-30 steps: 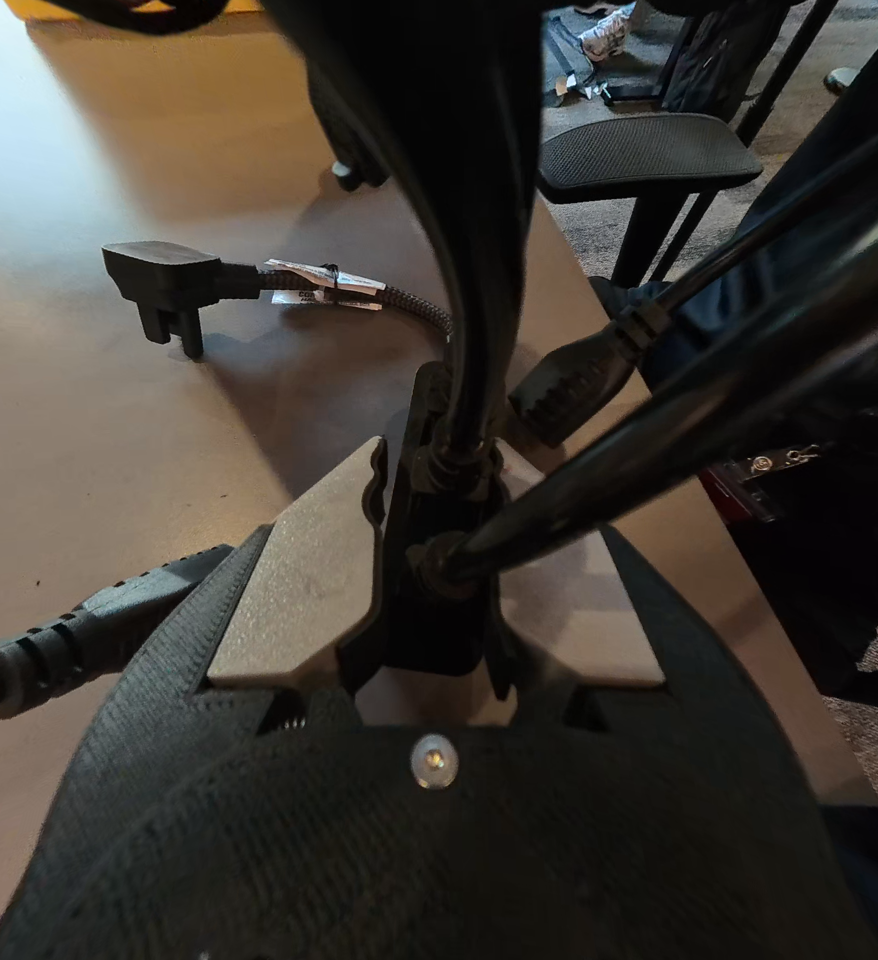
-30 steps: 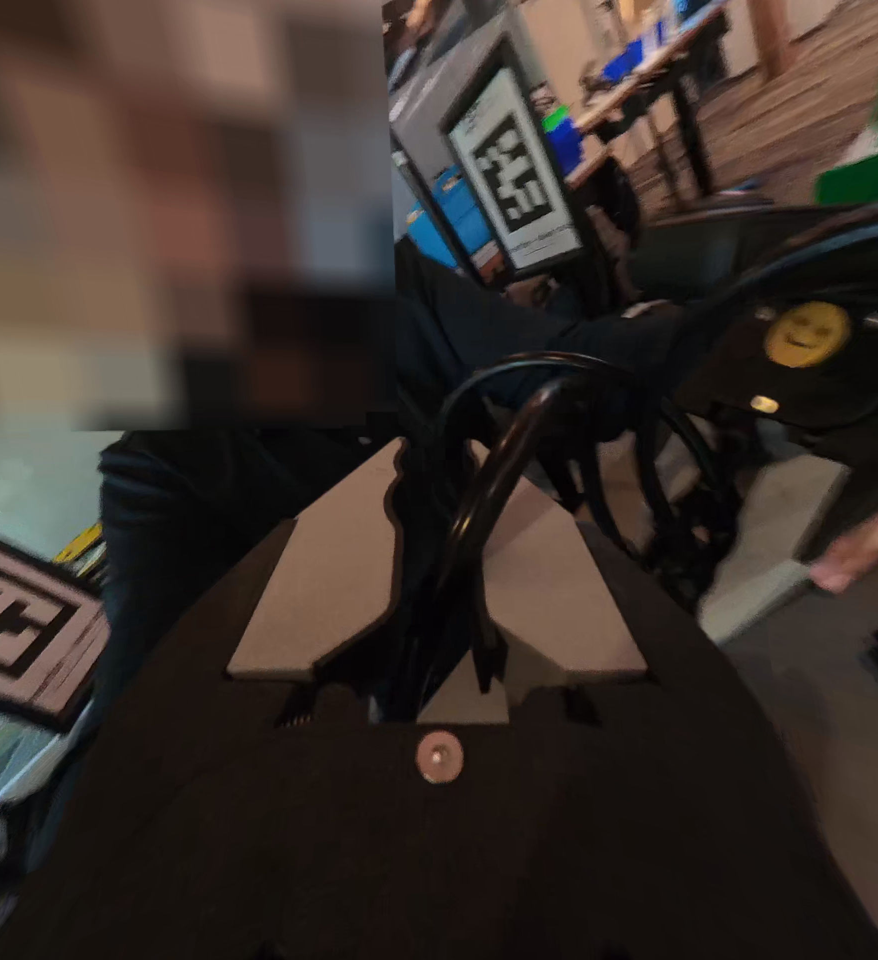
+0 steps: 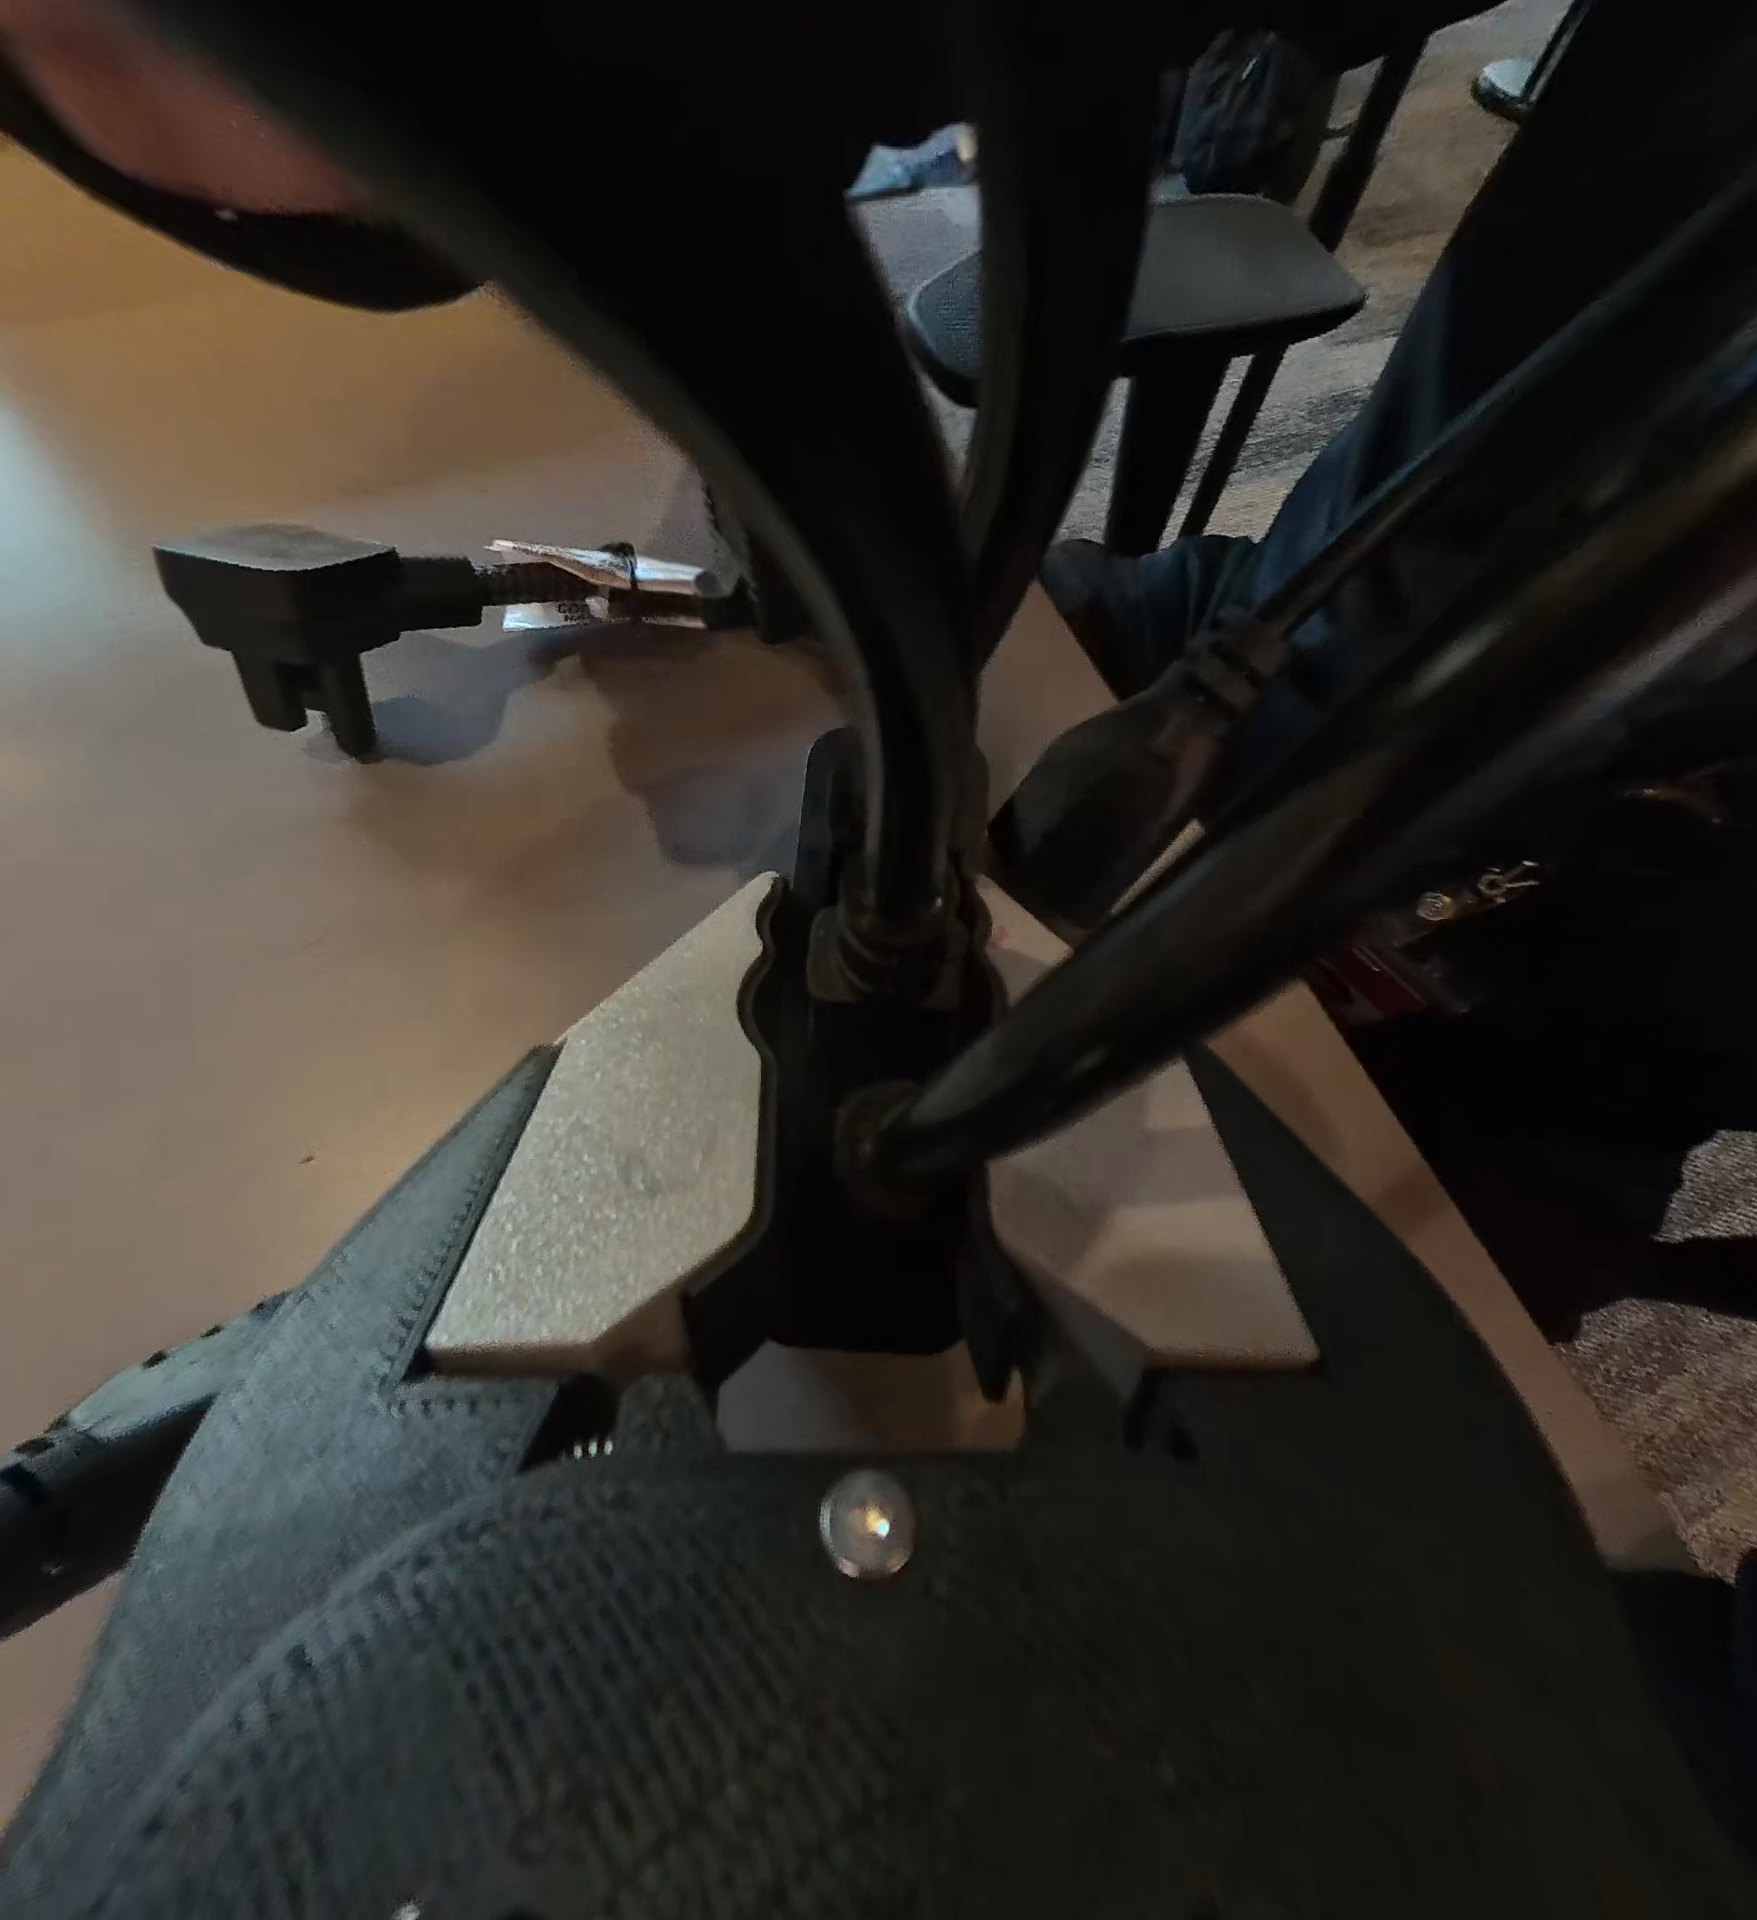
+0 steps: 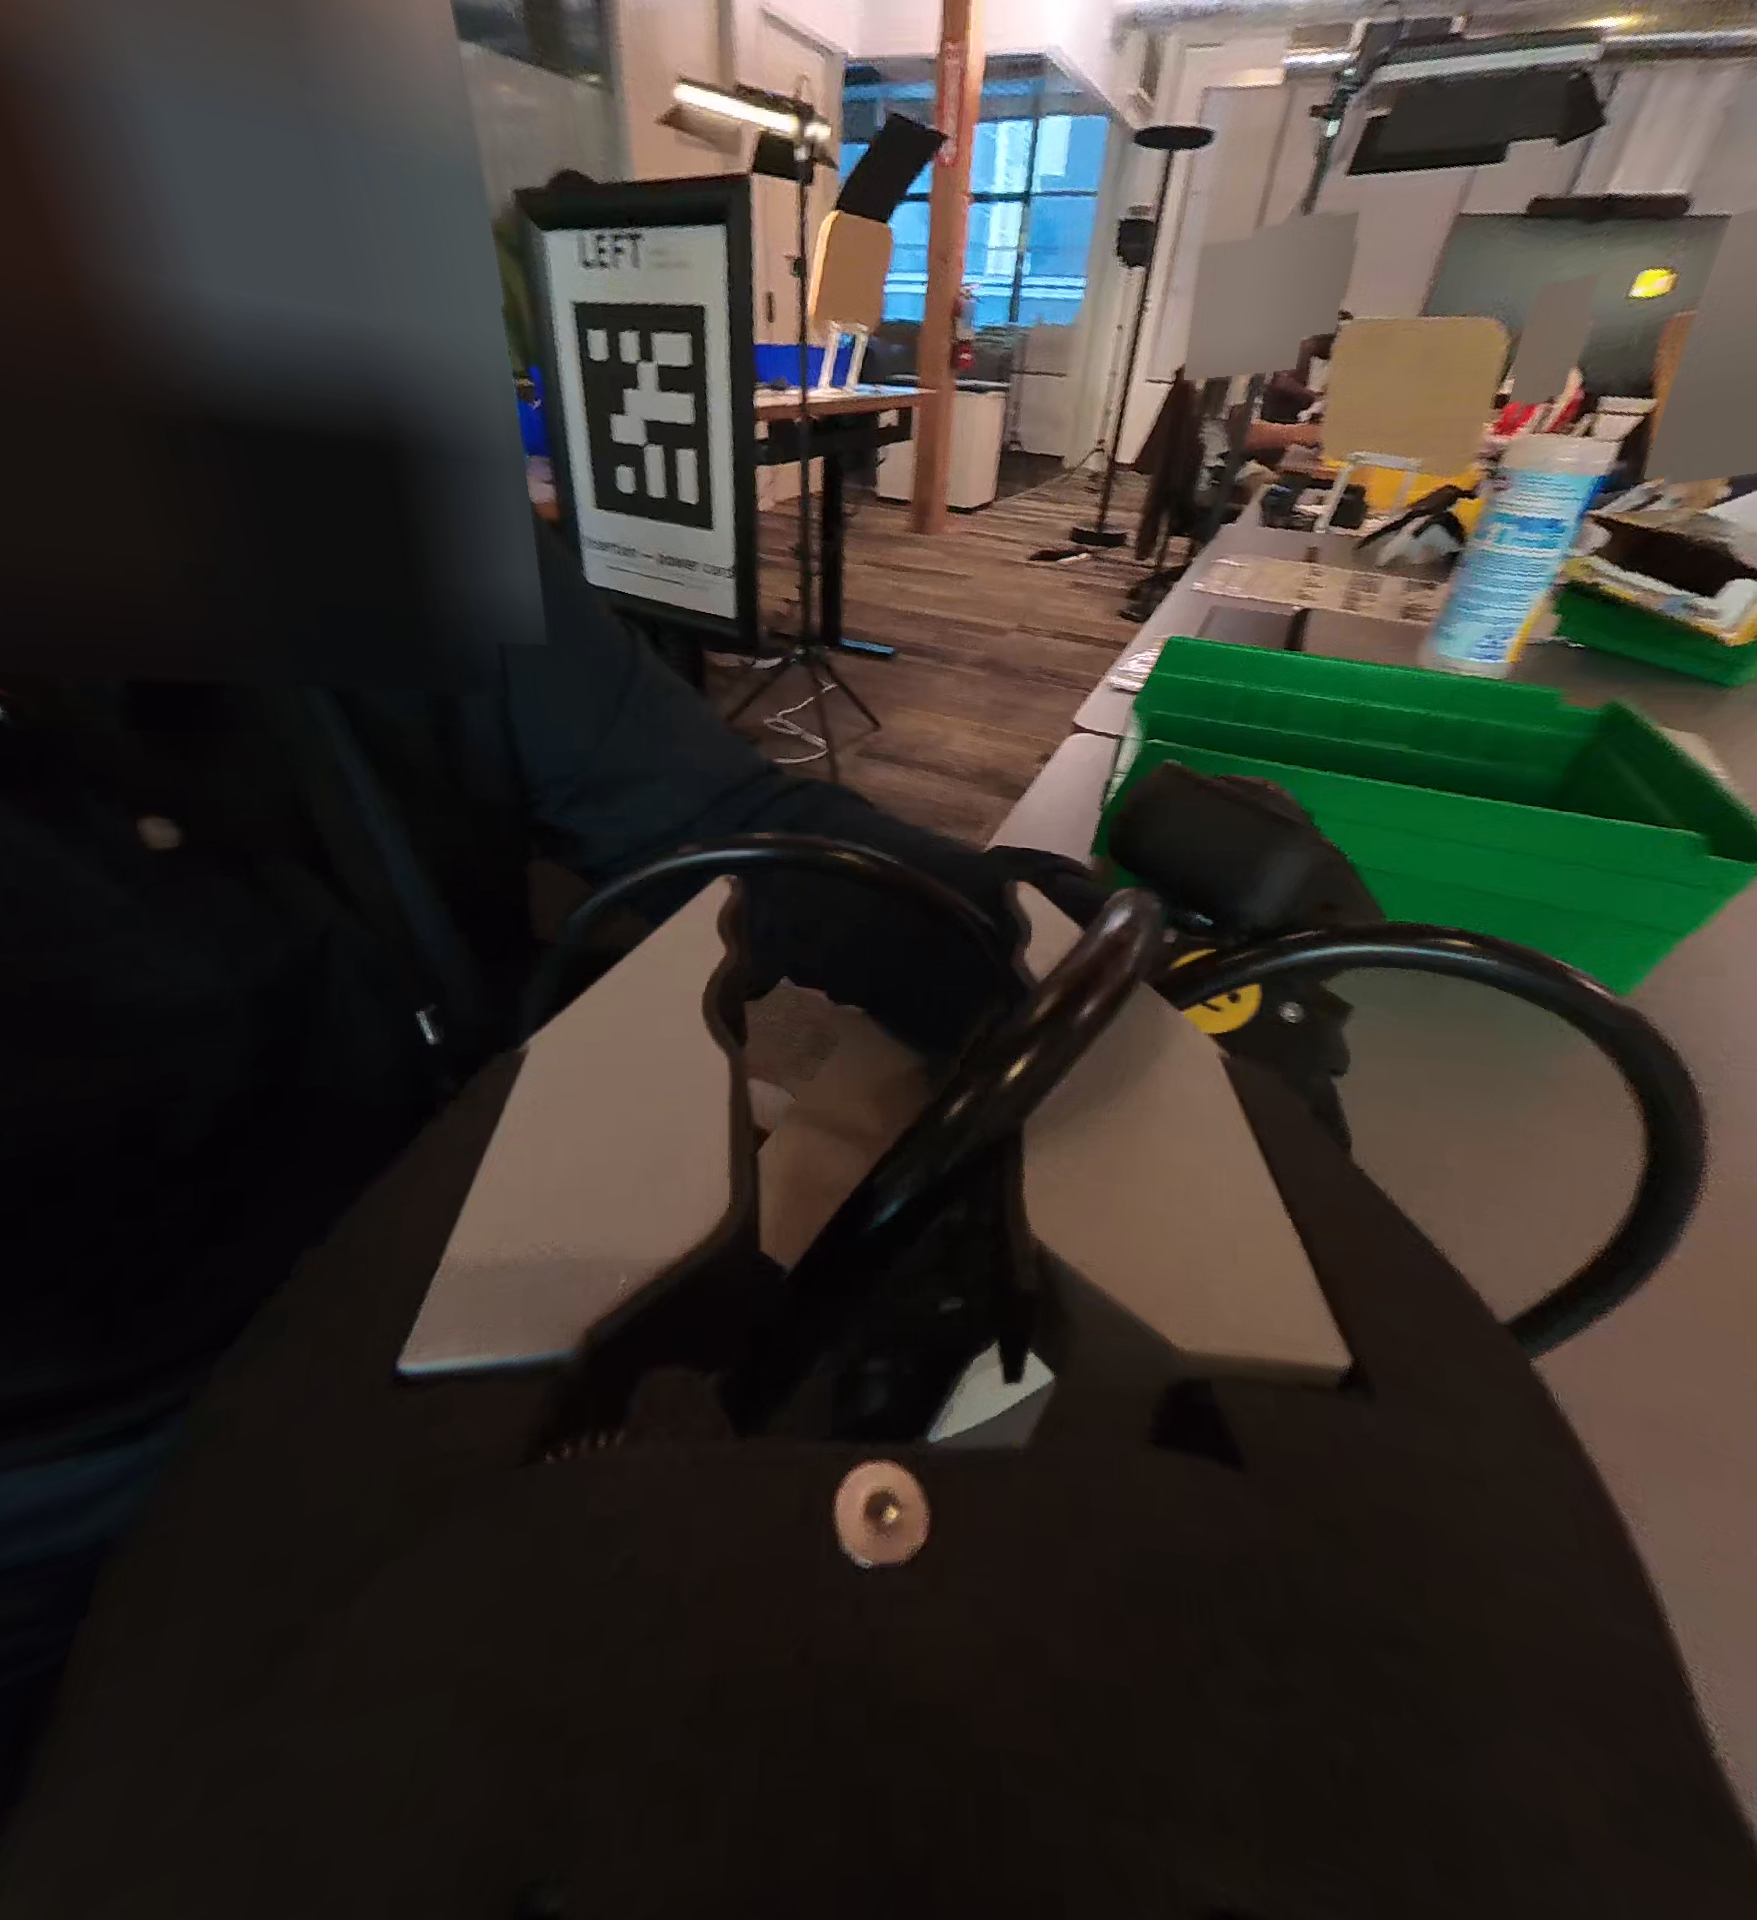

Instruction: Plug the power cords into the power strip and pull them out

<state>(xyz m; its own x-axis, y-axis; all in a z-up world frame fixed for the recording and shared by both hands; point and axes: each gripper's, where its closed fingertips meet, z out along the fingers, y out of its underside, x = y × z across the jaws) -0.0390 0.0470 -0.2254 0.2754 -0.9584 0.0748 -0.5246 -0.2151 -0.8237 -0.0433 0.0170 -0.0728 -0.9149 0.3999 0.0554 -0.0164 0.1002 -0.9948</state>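
Cords crowd the left gripper [image 3: 869,1091], whose grey pads are clamped on a black plug block [image 3: 853,1226]; two glossy cables [image 3: 905,727] rise from its top toward the camera and a thicker one [image 3: 1217,935] slants off up-right. Against a second ago this grip looks unchanged, but a dark sleeve now fills more of the upper view. Beyond, a matte black plug [image 3: 282,603] lies on the smooth brown table [image 3: 178,987], prongs down, its braided cord [image 3: 500,603] with paper tags running right (long axis roughly left-right). A ribbed connector [image 3: 32,1496] pokes in at lower left.

The right gripper [image 4: 874,1143] has swung since the earlier frame: the tilted, blurred room is now level and sharp. Its pads stand apart yet press a black plug [image 4: 884,1340] deep between them, with a shiny cord [image 4: 1019,1060] running up and forward along the fingers. Past it another cable [image 4: 1622,1091] loops over a grey table [image 4: 1580,1403], before a green plastic bin [image 4: 1476,831].
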